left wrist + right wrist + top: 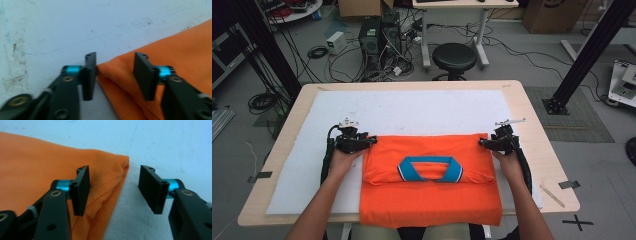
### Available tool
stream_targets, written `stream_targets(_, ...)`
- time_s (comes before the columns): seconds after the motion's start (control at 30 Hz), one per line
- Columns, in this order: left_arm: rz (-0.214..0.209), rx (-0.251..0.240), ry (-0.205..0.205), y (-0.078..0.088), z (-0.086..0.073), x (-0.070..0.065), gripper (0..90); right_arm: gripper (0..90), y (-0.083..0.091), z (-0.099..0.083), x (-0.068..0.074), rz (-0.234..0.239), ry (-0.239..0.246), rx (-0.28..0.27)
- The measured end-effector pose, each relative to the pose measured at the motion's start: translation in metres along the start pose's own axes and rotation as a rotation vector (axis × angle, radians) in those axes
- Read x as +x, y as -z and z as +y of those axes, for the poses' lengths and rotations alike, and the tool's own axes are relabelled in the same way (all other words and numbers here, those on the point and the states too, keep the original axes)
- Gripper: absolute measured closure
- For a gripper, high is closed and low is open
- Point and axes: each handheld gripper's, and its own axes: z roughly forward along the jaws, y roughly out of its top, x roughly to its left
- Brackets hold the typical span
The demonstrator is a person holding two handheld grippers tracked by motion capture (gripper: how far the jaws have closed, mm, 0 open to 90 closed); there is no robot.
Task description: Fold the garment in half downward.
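An orange polo shirt [432,195] with a blue collar [430,168] lies folded on the white mat [412,107], and its lower part hangs over the table's near edge. My left gripper [371,141] sits at the fold's far left corner. In the left gripper view that gripper [115,58] is open, the shirt corner [175,47] lying between the jaws without being pinched. My right gripper [482,142] sits at the far right corner. In the right gripper view it [115,171] is open around the shirt corner [37,160], with a gap on the right side.
The mat covers most of the wooden table [532,115]. A thin wooden stick [552,195] and a piece of tape [568,184] lie near the table's right front corner. A black stool [454,57] stands behind the far edge.
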Motion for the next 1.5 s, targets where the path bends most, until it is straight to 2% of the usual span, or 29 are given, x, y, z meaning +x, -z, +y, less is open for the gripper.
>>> stream_targets(0.07,0.012,0.008,-0.042,-0.001,0.000,-0.004,76.3,73.9,0.001,0.000,0.001,0.036,0.022,0.006)
stream_targets(0.1,0.022,0.008,-0.045,-0.001,0.001,-0.006,79.5,80.4,0.001,0.000,0.003,0.035,0.049,0.005)
stream_targets(0.13,0.024,0.006,-0.041,-0.001,0.001,-0.006,81.0,82.2,0.001,0.001,0.006,0.029,0.062,0.003)
stream_targets(0.2,0.033,-0.014,-0.015,-0.001,0.001,-0.003,82.1,83.5,0.000,0.004,0.007,0.022,0.076,0.005)
stream_targets(0.23,0.036,-0.031,0.000,-0.001,0.002,-0.002,82.3,83.7,0.000,0.005,0.006,0.022,0.072,0.002)
stream_targets(0.37,0.049,-0.043,0.046,-0.008,0.015,0.003,82.3,84.2,-0.002,0.013,0.002,0.012,0.048,-0.034)
stream_targets(0.43,0.052,-0.072,0.059,-0.011,0.020,0.005,82.3,84.3,-0.003,0.018,0.000,-0.004,0.043,-0.048)
stream_targets(0.47,0.049,-0.062,0.065,-0.013,0.024,0.007,82.3,84.2,-0.004,0.021,-0.002,-0.009,0.034,-0.055)
stream_targets(0.5,0.052,-0.067,0.068,-0.015,0.027,0.009,82.3,84.3,-0.006,0.025,-0.004,-0.009,0.031,-0.060)
stream_targets(0.57,0.057,-0.113,0.073,-0.017,0.031,0.011,82.3,84.2,-0.009,0.033,-0.006,-0.019,0.028,-0.067)
stream_targets(0.67,0.068,-0.098,0.071,-0.023,0.036,0.016,82.2,84.2,-0.015,0.043,-0.010,-0.017,0.006,-0.077)
stream_targets(0.83,0.071,-0.144,0.049,-0.026,0.044,0.019,82.2,84.1,-0.022,0.051,-0.010,-0.044,-0.003,-0.091)
stream_targets(0.93,0.063,-0.126,0.064,-0.029,0.040,0.022,81.9,84.1,-0.023,0.053,-0.011,-0.047,-0.008,-0.108)
stream_targets(1.0,0.067,-0.119,0.075,-0.030,0.040,0.022,79.2,83.8,-0.024,0.053,-0.007,-0.064,0.000,-0.111)
stream_targets(1.07,0.063,-0.127,0.098,-0.027,0.041,0.020,63.8,79.8,-0.025,0.052,-0.005,-0.066,0.002,-0.105)
stream_targets(1.1,0.055,-0.127,0.099,-0.024,0.042,0.019,56.3,74.1,-0.024,0.051,-0.004,-0.067,-0.002,-0.108)
stream_targets(1.2,0.034,-0.160,0.077,-0.014,0.044,0.014,50.5,58.2,-0.017,0.051,-0.002,-0.050,-0.018,-0.135)
stream_targets(1.27,0.004,-0.177,0.057,-0.007,0.043,0.008,49.9,54.9,-0.011,0.051,0.003,-0.052,0.003,-0.154)
stream_targets(1.33,-0.026,-0.188,0.032,-0.002,0.042,0.001,49.5,52.4,-0.006,0.050,0.008,-0.029,0.019,-0.162)
stream_targets(1.43,-0.114,-0.180,0.021,0.002,0.039,-0.010,43.7,51.2,0.001,0.046,0.019,-0.016,0.065,-0.160)
stream_targets(1.5,-0.132,-0.183,-0.002,0.003,0.038,-0.016,43.4,50.2,0.003,0.042,0.024,-0.005,0.077,-0.159)
